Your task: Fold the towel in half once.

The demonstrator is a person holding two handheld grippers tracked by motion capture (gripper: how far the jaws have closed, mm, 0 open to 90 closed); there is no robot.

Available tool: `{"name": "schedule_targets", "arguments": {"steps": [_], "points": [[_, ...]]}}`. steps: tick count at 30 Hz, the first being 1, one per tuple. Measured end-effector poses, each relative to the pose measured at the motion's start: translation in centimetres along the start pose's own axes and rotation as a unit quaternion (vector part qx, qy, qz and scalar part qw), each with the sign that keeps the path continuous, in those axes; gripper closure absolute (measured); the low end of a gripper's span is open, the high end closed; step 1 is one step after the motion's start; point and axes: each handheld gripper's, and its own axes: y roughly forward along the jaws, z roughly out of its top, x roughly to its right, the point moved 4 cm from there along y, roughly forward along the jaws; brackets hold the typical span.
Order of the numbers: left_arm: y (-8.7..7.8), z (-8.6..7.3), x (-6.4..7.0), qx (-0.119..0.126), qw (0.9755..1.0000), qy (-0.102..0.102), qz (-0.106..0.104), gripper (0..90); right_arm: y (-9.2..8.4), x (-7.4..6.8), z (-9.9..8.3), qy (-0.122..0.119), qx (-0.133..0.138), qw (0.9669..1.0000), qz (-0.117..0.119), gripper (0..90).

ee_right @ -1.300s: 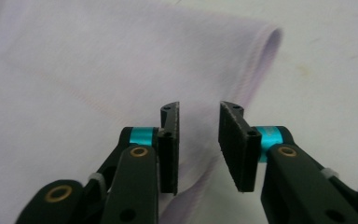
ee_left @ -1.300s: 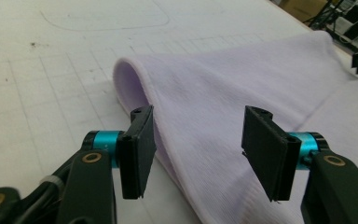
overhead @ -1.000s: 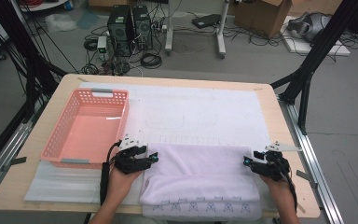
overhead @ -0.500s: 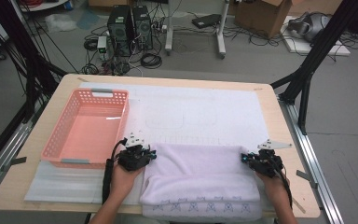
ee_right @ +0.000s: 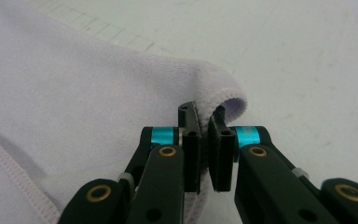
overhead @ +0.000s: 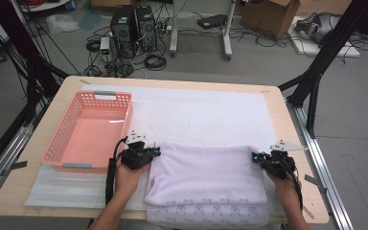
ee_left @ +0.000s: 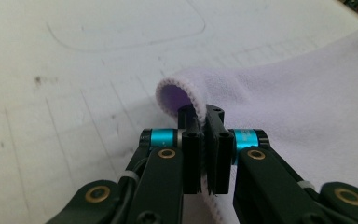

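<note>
A pale lilac towel (overhead: 206,179) lies folded on the near half of the table, its patterned hem hanging over the front edge. My left gripper (overhead: 155,152) holds the far left corner of the towel (ee_left: 279,93); its jaws have just closed and pinch the stitched edge in the left gripper view (ee_left: 204,122). At the far right corner of the towel (ee_right: 74,93), my right gripper (overhead: 255,156) has likewise just closed, and its jaws clamp the hem in the right gripper view (ee_right: 204,122).
A pink plastic basket (overhead: 67,155) stands empty to the left of the towel, close to my left hand. A white mat (overhead: 206,112) covers the table beyond the towel. Metal rails and black frame legs flank both table sides.
Both hands slid inward onto the towel's far corners, and both grippers went from open to shut on the fabric edge. The towel's far edge has puckered slightly at each corner.
</note>
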Motion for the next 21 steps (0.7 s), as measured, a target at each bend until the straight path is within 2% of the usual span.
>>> {"name": "schedule_targets", "arguments": {"steps": [4, 8, 11, 12, 13, 16, 18, 19, 21], "points": [[0.6, 2.0, -0.3, 0.011, 0.9999, 0.003, 0.004, 86.0, 0.6, 1.0, 0.9, 0.002, 0.008, 0.9999, -0.008, 85.8], [1.9, 3.7, -1.1, 0.014, 0.9998, 0.004, 0.016, 86.1, 1.5, 2.2, 2.2, 0.005, 0.014, 0.9998, -0.016, 85.8], [2.7, 5.1, -1.8, 0.020, 0.9995, 0.006, 0.023, 86.0, 2.5, 3.2, 3.2, 0.012, 0.013, 0.9997, -0.017, 85.7], [3.0, 5.4, -2.0, 0.021, 0.9993, 0.012, 0.028, 86.0, 2.9, 3.5, 3.5, 0.019, 0.013, 0.9996, -0.017, 85.8], [3.3, 5.7, -2.2, 0.022, 0.9990, 0.022, 0.031, 85.9, 3.4, 3.8, 3.7, 0.020, 0.012, 0.9996, -0.017, 85.7], [3.9, 6.5, -2.9, 0.026, 0.9986, 0.027, 0.037, 85.9, 4.7, 4.4, 4.5, 0.019, 0.006, 0.9995, -0.026, 85.7], [4.4, 6.7, -3.4, 0.017, 0.9978, 0.037, 0.053, 85.9, 5.3, 4.6, 5.0, 0.024, 0.007, 0.9993, -0.028, 85.7], [4.6, 6.7, -3.6, 0.022, 0.9972, 0.041, 0.060, 85.9, 5.6, 4.7, 5.3, 0.027, 0.011, 0.9991, -0.030, 85.7], [4.9, 6.6, -4.0, 0.026, 0.9969, 0.031, 0.068, 85.9, 6.1, 4.9, 5.8, 0.028, 0.012, 0.9990, -0.032, 85.7]]}}
